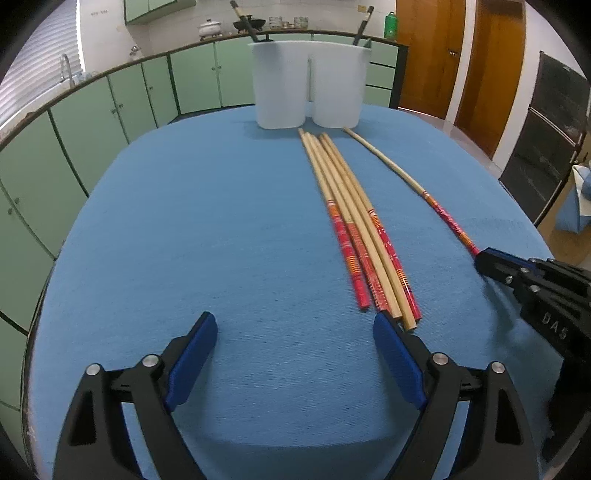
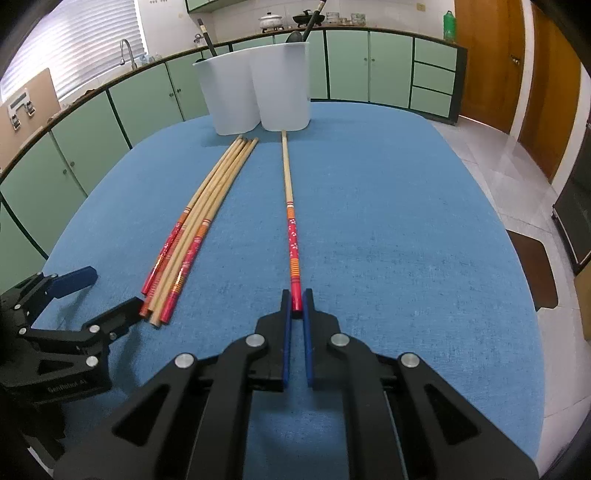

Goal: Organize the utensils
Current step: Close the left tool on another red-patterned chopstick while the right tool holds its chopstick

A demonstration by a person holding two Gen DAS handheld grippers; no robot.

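Green cabinets and wooden doors ring a table under a blue cloth. At the table's far edge stands a white two-compartment holder with dark utensil handles rising from it. My right gripper is clamped on the red end of a single chopstick, which lies on the cloth with its bare tip just short of the holder. My left gripper stands with jaws wide apart and nothing between them, one pad touching or just beside the near ends of the bundle of chopsticks. As I judge it, the step in hand is lifting the single stick. I should raise it level, swing the tip up clear of the holder's rim, and lower it in without nudging the bundle.
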